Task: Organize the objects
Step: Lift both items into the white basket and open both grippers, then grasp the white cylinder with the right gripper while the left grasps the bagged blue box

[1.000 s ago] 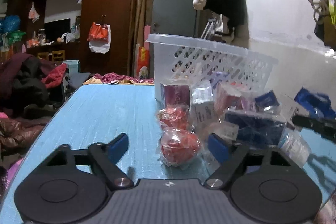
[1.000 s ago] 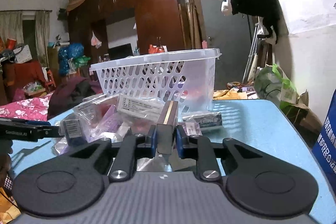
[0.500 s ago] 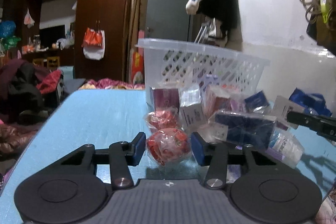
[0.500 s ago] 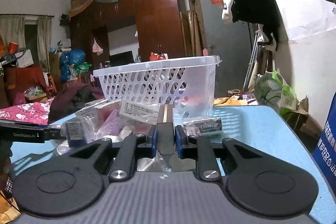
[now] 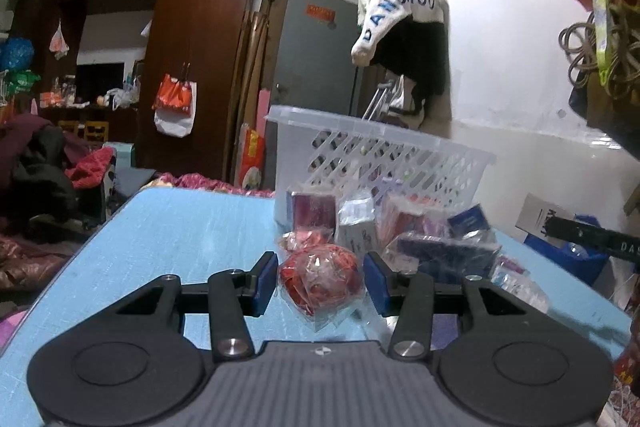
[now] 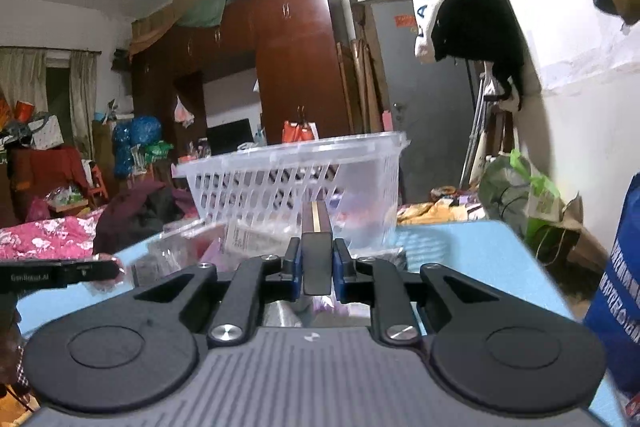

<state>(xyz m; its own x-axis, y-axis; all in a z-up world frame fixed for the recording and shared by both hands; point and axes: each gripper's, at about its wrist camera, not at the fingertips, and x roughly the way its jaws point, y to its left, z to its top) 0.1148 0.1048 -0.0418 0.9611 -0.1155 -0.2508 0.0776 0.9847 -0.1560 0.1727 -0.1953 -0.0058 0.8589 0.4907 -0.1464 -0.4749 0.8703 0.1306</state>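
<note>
red and crinkly, the plastic-wrapped bundle (image 5: 320,277) sits between my left gripper (image 5: 321,283) pads; the blue pads (image 5: 267,281) press its left and right sides, so i read the left tongs as closed on it, and i cannot tell if it is clear of the light blue table (image 5: 180,227). at 12 o'clock from it lies a second red packet (image 5: 306,239), and from 12 to 2 o'clock a heap of wrapped boxes (image 5: 400,223) leans against the white plastic basket (image 5: 384,147), which stands at the table's far side. at 3 o'clock in the left wrist view a black arm of the other rig (image 5: 592,235) pokes in

in the right wrist view my right gripper (image 6: 316,269) is clamped on a slim dark box with a gold stripe (image 6: 316,227), end-on, pointing toward 12 o'clock at the basket (image 6: 296,183). the box is pinched tight between both blue pads (image 6: 339,269), and its far end overlaps the basket's wall. clear-wrapped packets (image 6: 240,239) lie at 10 o'clock of the box, just in front of the basket. at 9 o'clock the left rig's black arm (image 6: 60,273) reaches in, and a brown wardrobe (image 6: 296,67) fills the back
</note>
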